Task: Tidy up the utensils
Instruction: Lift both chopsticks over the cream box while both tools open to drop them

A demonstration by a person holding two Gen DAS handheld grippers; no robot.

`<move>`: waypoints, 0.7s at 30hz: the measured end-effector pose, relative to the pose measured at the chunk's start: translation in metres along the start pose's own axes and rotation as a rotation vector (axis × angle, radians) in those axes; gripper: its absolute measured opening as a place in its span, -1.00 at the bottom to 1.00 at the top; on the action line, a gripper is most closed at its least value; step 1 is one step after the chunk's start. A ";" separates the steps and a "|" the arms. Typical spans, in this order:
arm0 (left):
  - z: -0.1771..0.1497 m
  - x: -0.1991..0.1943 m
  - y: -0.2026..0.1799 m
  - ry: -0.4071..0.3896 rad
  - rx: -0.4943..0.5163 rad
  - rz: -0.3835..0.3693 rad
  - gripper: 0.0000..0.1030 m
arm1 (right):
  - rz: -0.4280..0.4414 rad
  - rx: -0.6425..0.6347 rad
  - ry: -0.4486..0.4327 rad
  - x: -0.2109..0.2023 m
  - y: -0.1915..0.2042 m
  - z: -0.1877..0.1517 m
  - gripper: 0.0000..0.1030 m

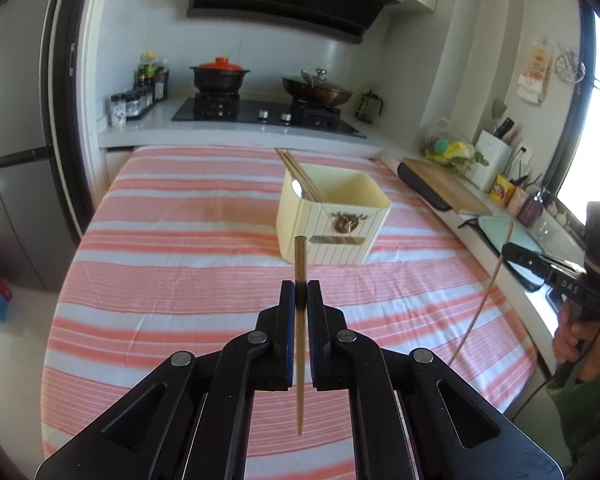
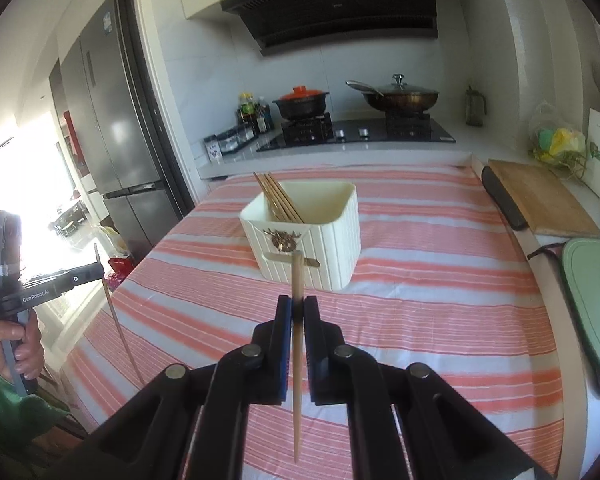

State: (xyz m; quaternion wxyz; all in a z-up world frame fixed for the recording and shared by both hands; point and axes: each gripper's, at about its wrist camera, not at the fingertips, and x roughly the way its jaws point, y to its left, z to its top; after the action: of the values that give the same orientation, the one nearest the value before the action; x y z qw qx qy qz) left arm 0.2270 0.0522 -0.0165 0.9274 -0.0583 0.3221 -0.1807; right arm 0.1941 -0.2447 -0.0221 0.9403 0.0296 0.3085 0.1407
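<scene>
Each chopstick is held off the striped cloth, one per hand-held gripper. The left chopstick [image 1: 300, 264] stands nearly upright, its blunt top in line with the front wall of the holder beyond and its thin tip hanging below the jaws. The right chopstick [image 2: 296, 280] is held the same way, leaning slightly.

The left hand-held gripper [image 1: 300, 300] is pressed together on its stick, pinching it in the upper part of its length. The right hand-held gripper [image 2: 297, 312] pinches its stick likewise. Each tool also appears at the edge of the other wrist view, gripped by a hand [image 2: 18, 344], its stick slanting down.

The cream ribbed holder [image 1: 336, 216] stands on the far middle of the table, open at the top. Several chopsticks [image 2: 278, 198] and a spoon [image 1: 298, 189] lean in its far-left corner; the right part looks empty.

The step in hand appears to be carrying both sticks to the holder. To do it well:
- bring each thin tip above the rim before lowering;
- aim for the free right part, clear of the leaning bundle;
- enter one stick at a time, so that the tools do not meet;
- release only once the tip is well inside, since the grips are high and the long lower ends may swing.

The striped cloth [image 1: 160, 280] covers the table; a stove [image 1: 260, 114] lies beyond.
</scene>
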 end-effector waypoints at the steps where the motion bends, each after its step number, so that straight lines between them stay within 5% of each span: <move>1: 0.001 -0.003 -0.001 -0.010 -0.001 -0.003 -0.92 | 0.001 -0.003 -0.012 -0.002 0.002 0.001 -0.88; 14: 0.021 -0.015 -0.007 -0.059 -0.001 -0.048 -0.92 | 0.008 -0.042 -0.101 -0.019 0.009 0.029 -0.88; 21: 0.068 -0.027 -0.005 -0.135 -0.039 -0.104 -0.92 | 0.008 -0.071 -0.132 -0.008 0.003 0.067 -0.88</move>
State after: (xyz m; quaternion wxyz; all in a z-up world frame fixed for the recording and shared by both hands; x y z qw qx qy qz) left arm 0.2477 0.0575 0.0535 0.9351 -0.1050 0.2590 -0.2179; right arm 0.2266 -0.2422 0.0367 0.9586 0.0067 0.2403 0.1529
